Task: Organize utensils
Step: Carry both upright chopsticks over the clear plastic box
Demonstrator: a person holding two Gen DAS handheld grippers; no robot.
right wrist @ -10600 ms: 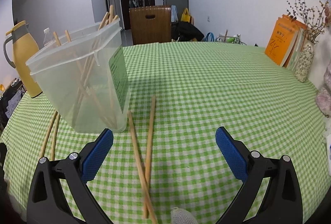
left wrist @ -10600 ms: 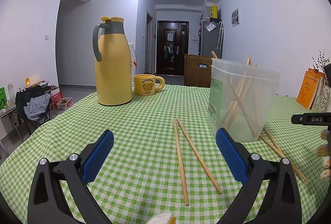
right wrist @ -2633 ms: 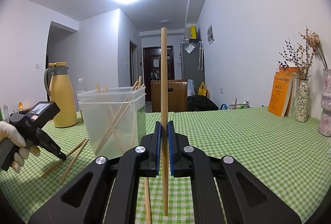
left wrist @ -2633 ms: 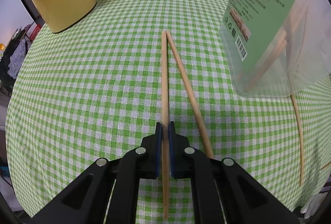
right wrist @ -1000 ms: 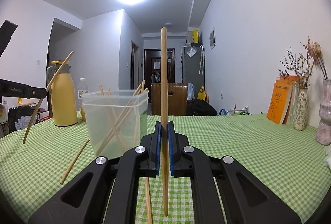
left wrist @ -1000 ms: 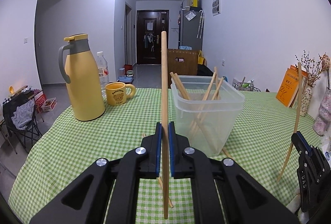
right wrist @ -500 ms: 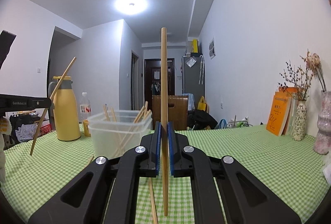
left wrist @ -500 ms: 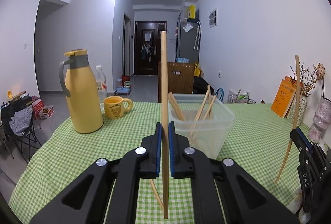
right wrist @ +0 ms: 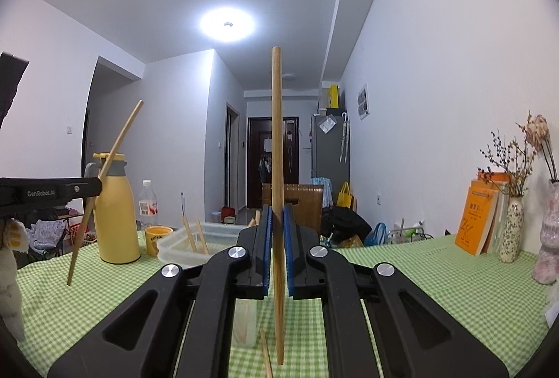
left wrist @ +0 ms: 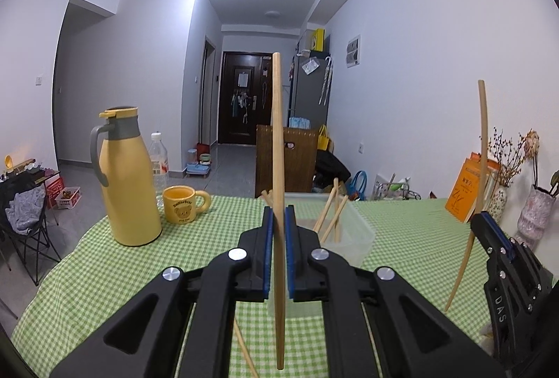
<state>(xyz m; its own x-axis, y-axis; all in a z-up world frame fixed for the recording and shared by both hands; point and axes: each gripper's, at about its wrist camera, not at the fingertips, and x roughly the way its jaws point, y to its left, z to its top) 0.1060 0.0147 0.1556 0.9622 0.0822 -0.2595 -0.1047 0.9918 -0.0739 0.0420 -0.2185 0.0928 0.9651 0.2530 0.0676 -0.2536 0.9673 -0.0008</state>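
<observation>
My left gripper [left wrist: 276, 252] is shut on a wooden chopstick [left wrist: 277, 140] held upright, high above the table. My right gripper [right wrist: 276, 248] is shut on another upright chopstick [right wrist: 276, 140]. Each shows in the other's view: the right gripper [left wrist: 496, 238] with its chopstick [left wrist: 481, 147] at the right, the left gripper [right wrist: 70, 191] with its chopstick [right wrist: 104, 175] at the left. The clear plastic bin [left wrist: 353, 231] with several chopsticks stands ahead below both grippers; it also shows in the right wrist view [right wrist: 181, 245]. One loose chopstick [left wrist: 244, 353] lies on the cloth.
A yellow thermos jug [left wrist: 125, 179], a water bottle [left wrist: 159, 161] and a yellow bear mug [left wrist: 181, 208] stand at the left on the green checked tablecloth [left wrist: 412, 238]. Orange books [right wrist: 478, 220] and vases [right wrist: 512, 227] stand at the right edge. Another loose chopstick [right wrist: 265, 357] lies below.
Both grippers have risen a little higher with their chopsticks, so the bin sits lower and smaller in both views. Both stay shut.
</observation>
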